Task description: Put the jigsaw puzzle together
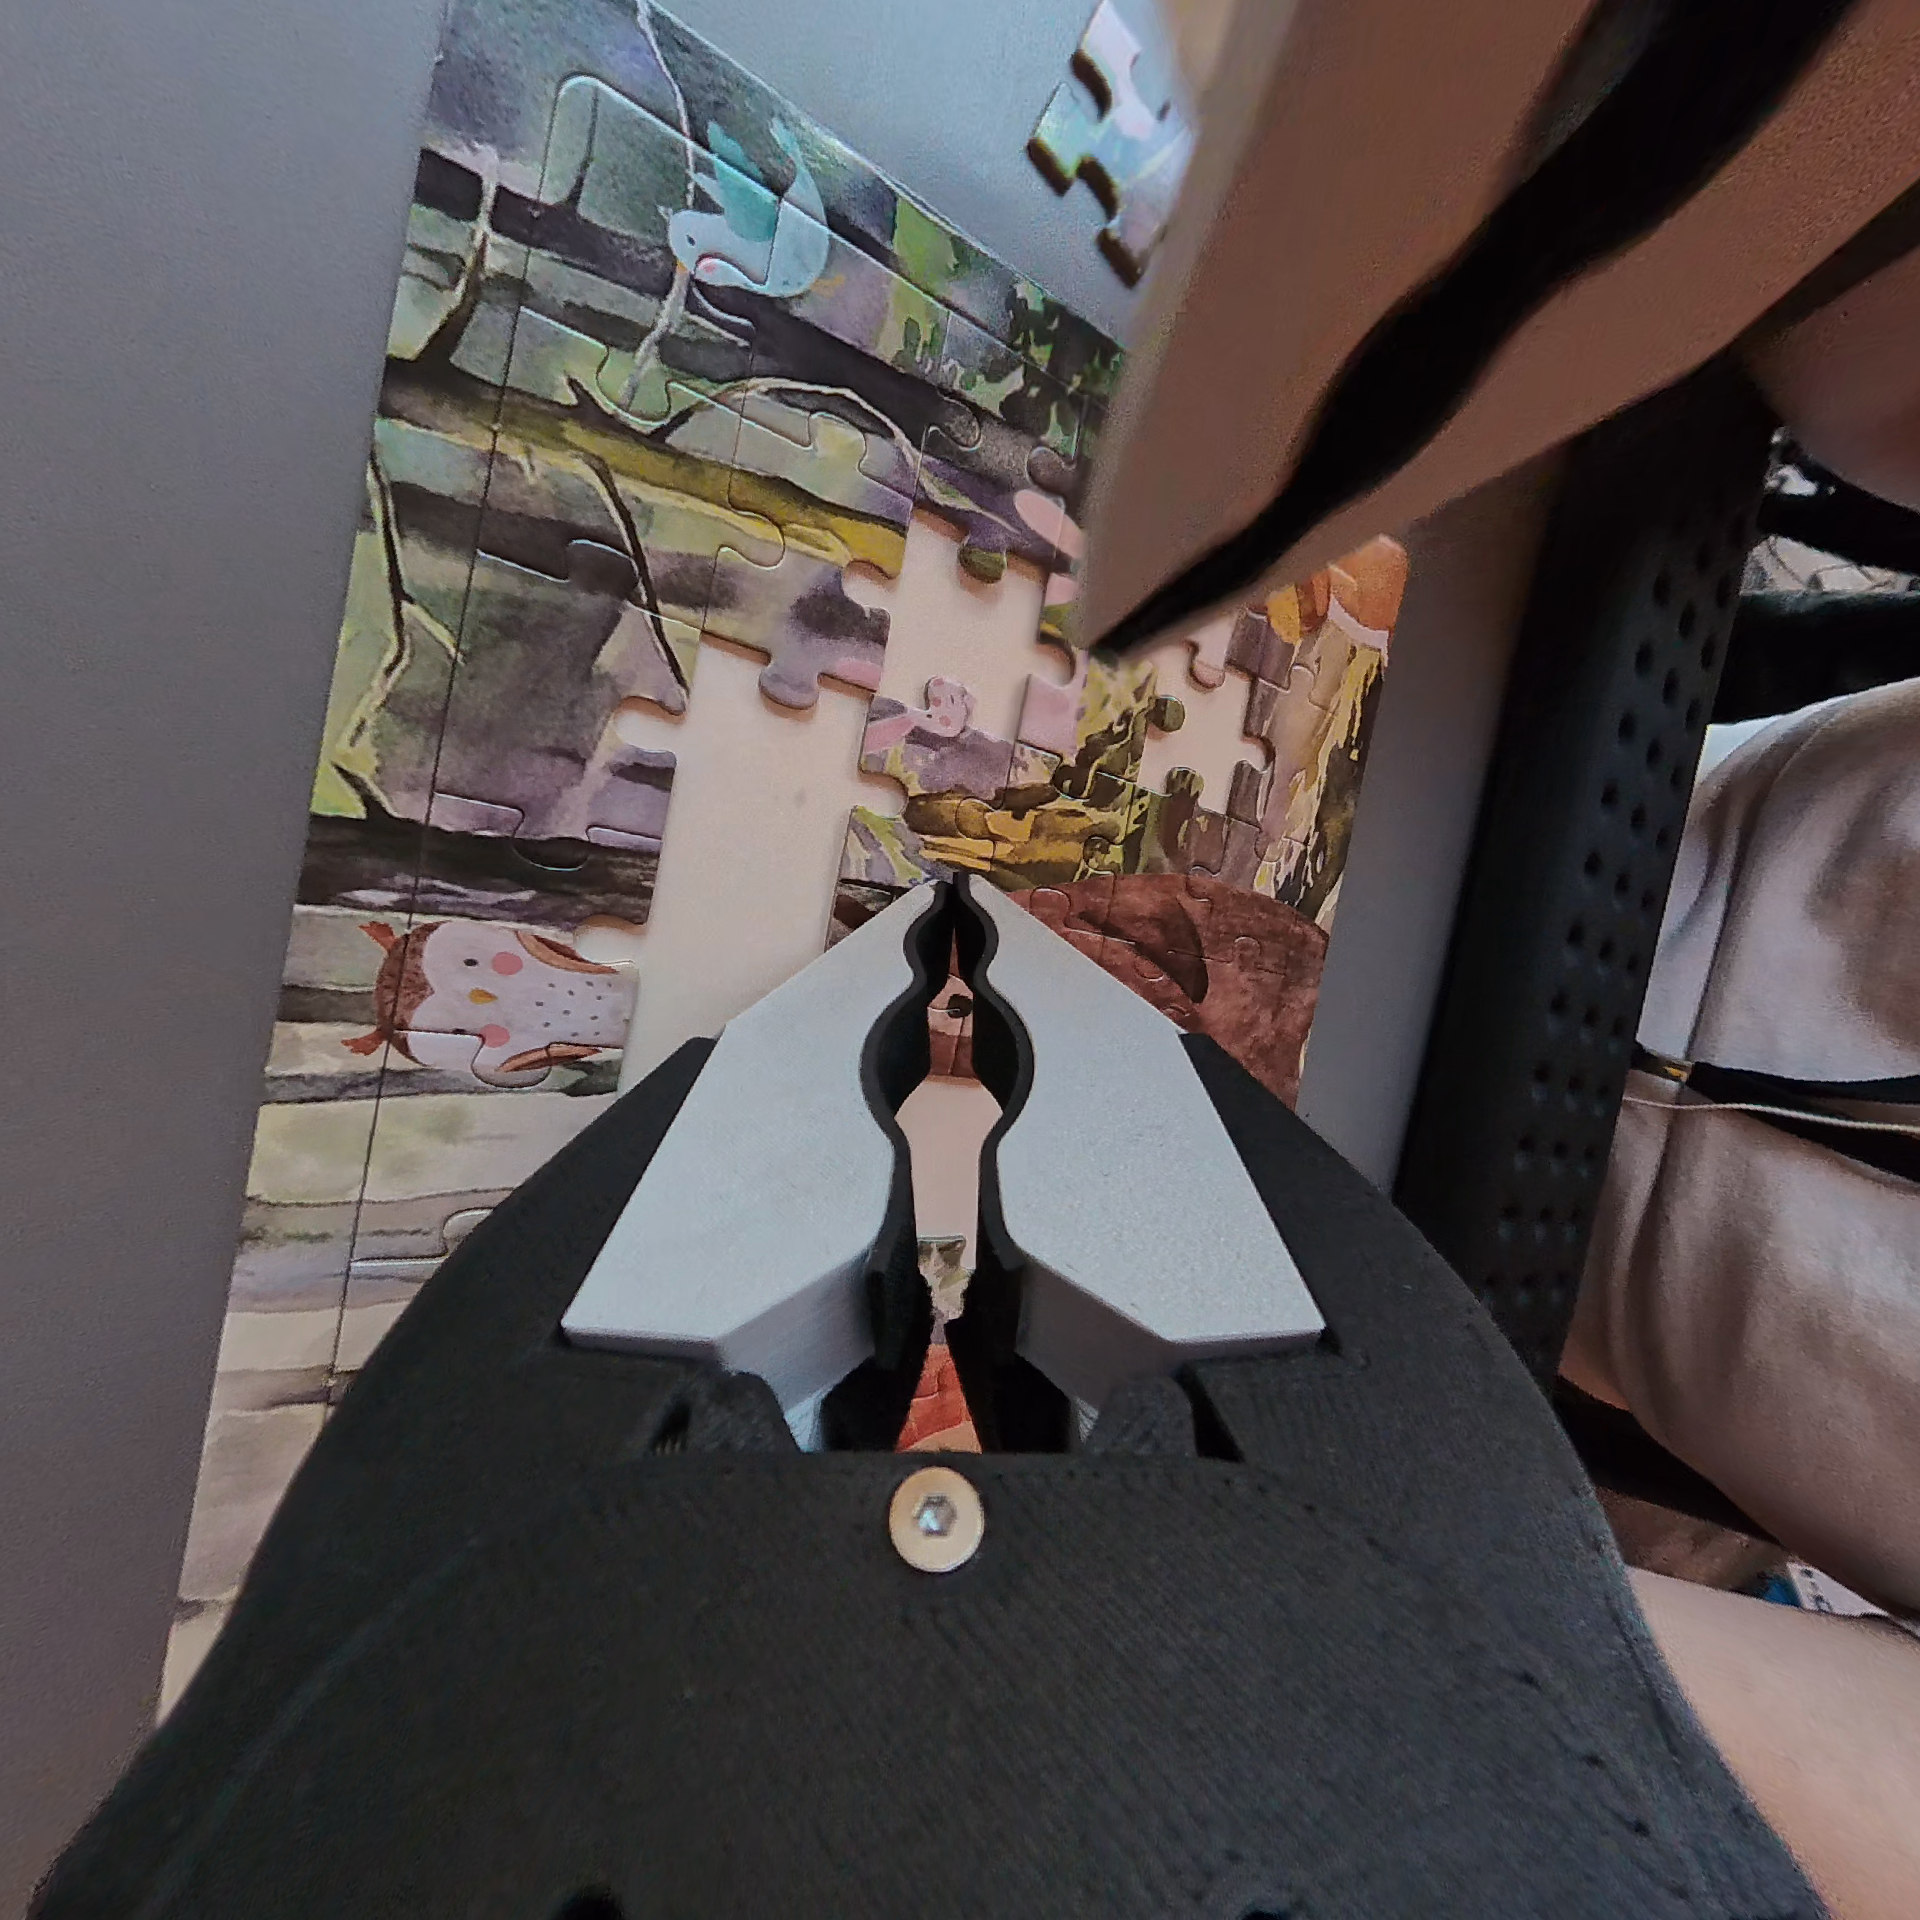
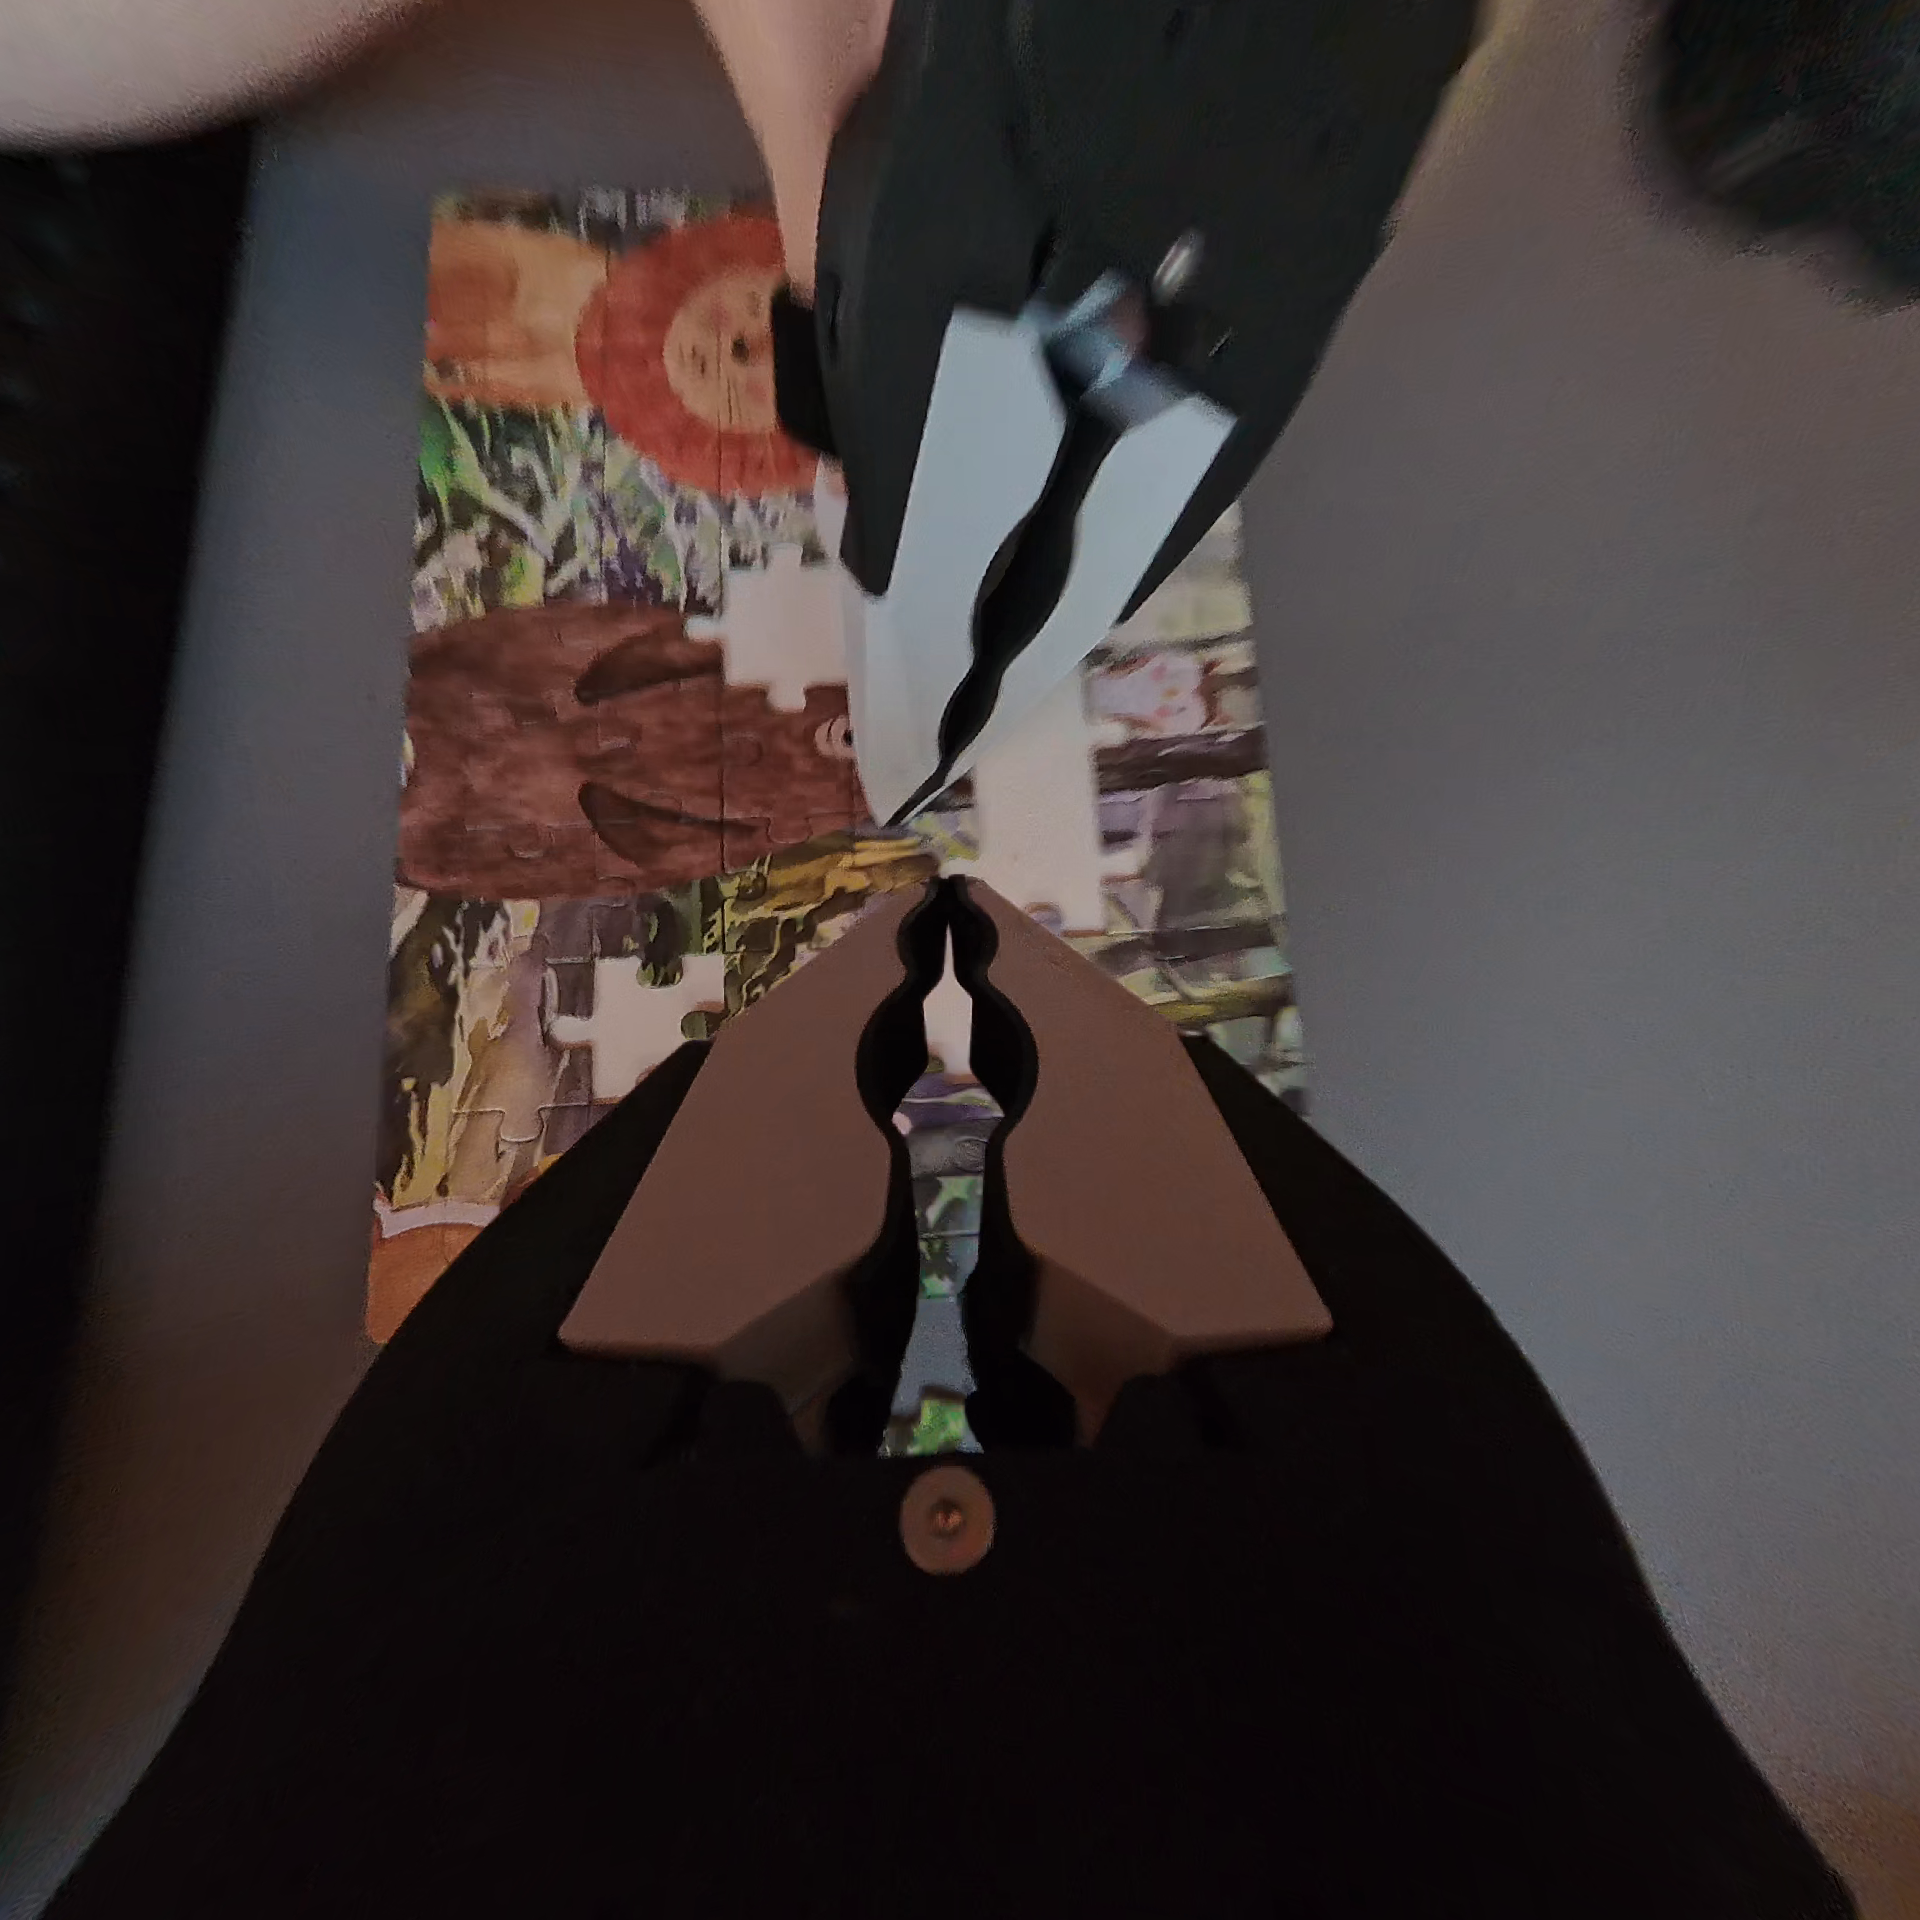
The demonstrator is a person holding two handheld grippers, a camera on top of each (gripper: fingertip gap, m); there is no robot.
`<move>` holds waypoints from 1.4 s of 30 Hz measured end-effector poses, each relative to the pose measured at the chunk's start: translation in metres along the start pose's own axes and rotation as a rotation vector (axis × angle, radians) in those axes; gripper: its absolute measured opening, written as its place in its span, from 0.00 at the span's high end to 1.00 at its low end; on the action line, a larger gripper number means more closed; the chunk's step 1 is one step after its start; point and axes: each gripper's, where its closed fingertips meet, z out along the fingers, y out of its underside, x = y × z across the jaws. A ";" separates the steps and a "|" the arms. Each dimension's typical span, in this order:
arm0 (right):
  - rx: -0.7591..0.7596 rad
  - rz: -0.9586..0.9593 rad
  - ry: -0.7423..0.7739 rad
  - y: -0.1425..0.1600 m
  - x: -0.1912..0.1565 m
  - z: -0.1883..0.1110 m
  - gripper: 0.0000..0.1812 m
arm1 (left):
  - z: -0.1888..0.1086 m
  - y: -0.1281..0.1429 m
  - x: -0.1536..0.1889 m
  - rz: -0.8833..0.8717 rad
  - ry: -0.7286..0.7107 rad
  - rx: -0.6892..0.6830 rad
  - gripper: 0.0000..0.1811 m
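A partly built jigsaw puzzle (image 1: 644, 540) with a bird, an owl and a brown animal lies flat on a grey table (image 1: 156, 623). Several white gaps (image 1: 758, 800) show in its middle. My left gripper (image 1: 956, 883), with grey fingers, is shut and empty, its tips down on the puzzle beside a gap. My right gripper (image 2: 951, 885), with brown fingers, is shut and empty, its tips close to the left gripper's tips (image 2: 899, 821). The right gripper also fills the upper right of the left wrist view (image 1: 1112, 629). The right wrist view is blurred; it shows the puzzle (image 2: 582, 727) with gaps (image 2: 779, 634).
A loose puzzle piece (image 1: 1117, 145) lies on the table beyond the puzzle's far edge, partly hidden by the right gripper. A black perforated frame (image 1: 1558, 883) and a person's light sleeve (image 1: 1787, 1039) are to the right of the table. Bare grey table (image 2: 1558, 831) lies on both sides of the puzzle. About 5 centimetres separates my left fingertips from my right. Both grippers' tips are roughly 7 centimetres from the partly built jigsaw puzzle (image 1: 644, 540). My right wrist view (image 2: 1160, 970) looks at it from another angle.
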 end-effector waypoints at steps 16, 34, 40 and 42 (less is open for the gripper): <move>-0.327 0.405 0.667 0.178 0.025 -0.271 0.85 | -0.092 -0.020 0.014 0.005 -0.047 0.323 1.00; -0.328 0.569 0.649 0.278 0.021 -0.234 0.85 | -0.097 -0.010 0.006 -0.045 -0.073 0.319 1.00; -0.235 0.692 0.594 0.306 0.002 -0.264 0.78 | -0.095 -0.009 0.004 -0.057 -0.069 0.313 1.00; -0.222 0.725 0.586 0.318 -0.007 -0.271 0.75 | -0.094 -0.009 0.004 -0.056 -0.068 0.308 1.00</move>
